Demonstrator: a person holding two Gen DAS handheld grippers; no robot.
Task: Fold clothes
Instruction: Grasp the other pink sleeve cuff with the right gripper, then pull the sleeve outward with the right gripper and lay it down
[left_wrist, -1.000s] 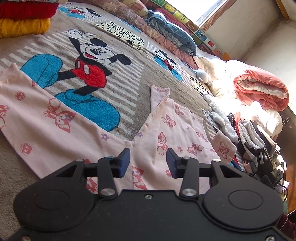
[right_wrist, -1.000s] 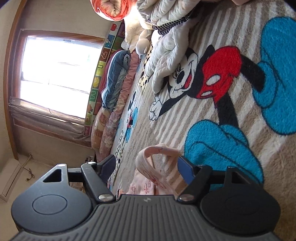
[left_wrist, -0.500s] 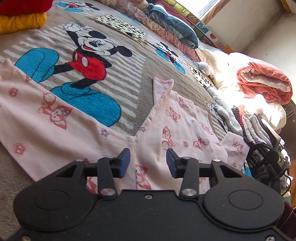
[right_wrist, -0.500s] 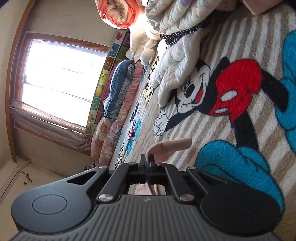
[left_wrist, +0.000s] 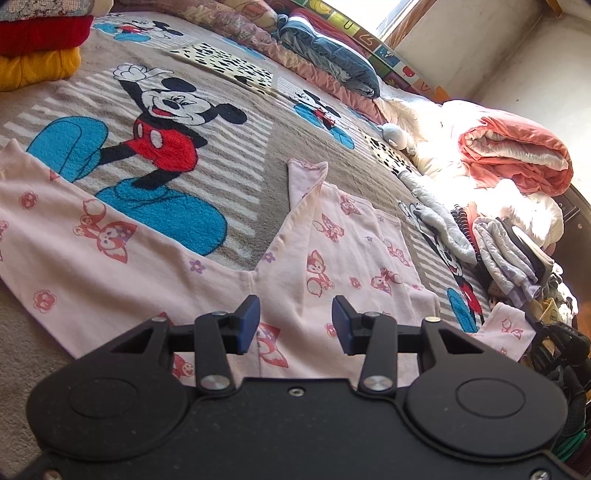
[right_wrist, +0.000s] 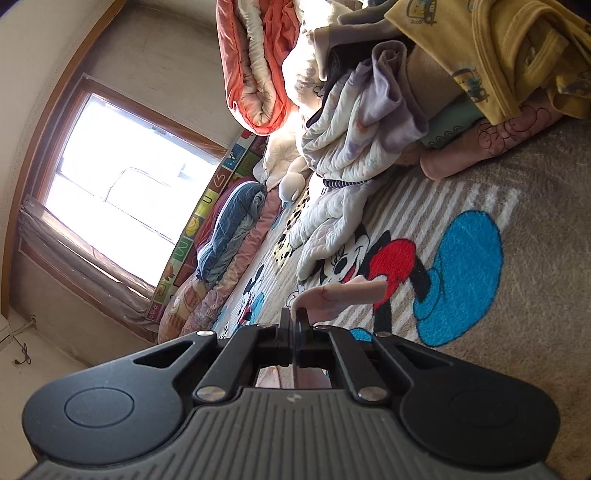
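Pink pyjama trousers with a fox print lie spread flat on the Mickey Mouse blanket, legs apart in a V. My left gripper is open and hovers just above the crotch and waist part of the trousers. My right gripper is shut on a pink fabric edge of the trousers and holds it lifted off the blanket.
A heap of unfolded clothes lies to the right and also shows in the right wrist view. Folded red and yellow items are stacked at the far left. A rolled orange quilt, pillows and a window stand behind.
My right gripper closed on the pink fabric edge and lifted it, swinging toward the clothes heap. My left gripper stayed open and shifted slightly over the trousers.
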